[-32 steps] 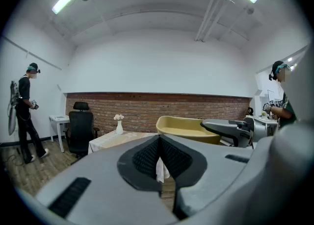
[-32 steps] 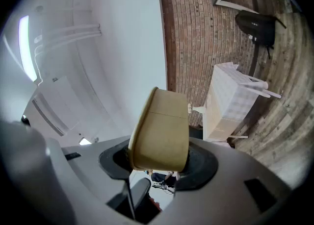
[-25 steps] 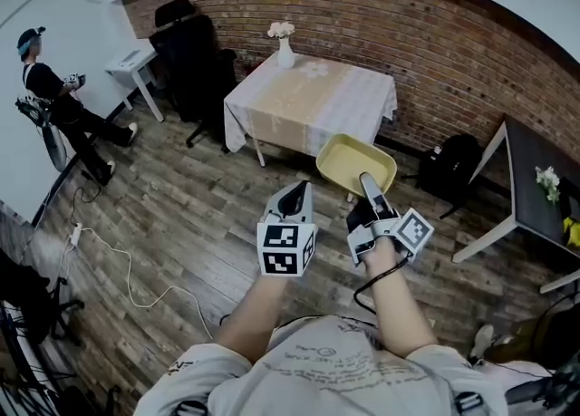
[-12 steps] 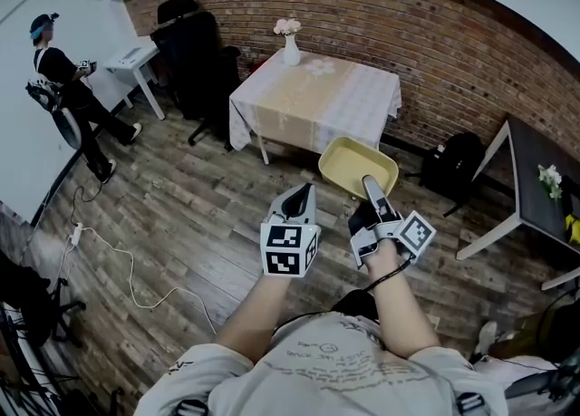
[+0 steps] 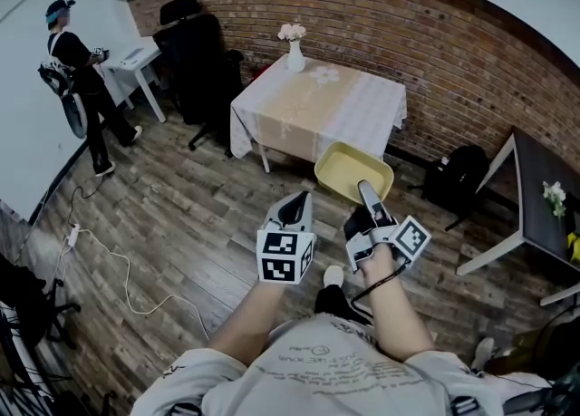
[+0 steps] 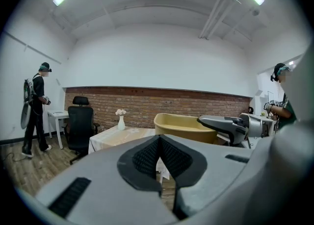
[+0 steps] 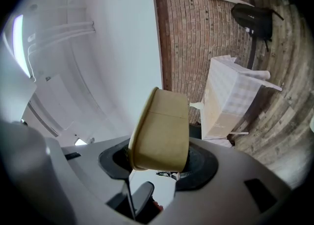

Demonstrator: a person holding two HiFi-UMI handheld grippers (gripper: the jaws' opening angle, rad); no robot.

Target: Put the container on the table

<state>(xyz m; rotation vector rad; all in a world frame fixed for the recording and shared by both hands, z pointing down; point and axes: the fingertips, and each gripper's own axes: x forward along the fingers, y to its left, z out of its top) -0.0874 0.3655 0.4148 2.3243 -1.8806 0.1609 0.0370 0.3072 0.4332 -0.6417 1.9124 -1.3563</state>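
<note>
My right gripper (image 5: 364, 188) is shut on the near rim of a shallow yellow container (image 5: 352, 169) and holds it in the air above the wooden floor. In the right gripper view the container (image 7: 162, 131) sits clamped between the jaws. Ahead stands the table (image 5: 317, 108), covered with a white and beige cloth, with a vase of flowers (image 5: 294, 50) at its far edge. Left of the container, my left gripper (image 5: 296, 198) is shut with nothing in it. From the left gripper view the container (image 6: 182, 127) and the table (image 6: 117, 137) lie ahead.
A black office chair (image 5: 195, 47) stands left of the table, with a white desk (image 5: 136, 56) and a standing person (image 5: 77, 70) beyond it. A black backpack (image 5: 458, 178) leans by the brick wall. A dark table (image 5: 544, 201) stands at right. A cable (image 5: 118, 269) runs over the floor.
Both grippers and the container have come closer to the clothed table. The person at the far left has walked up to the white desk.
</note>
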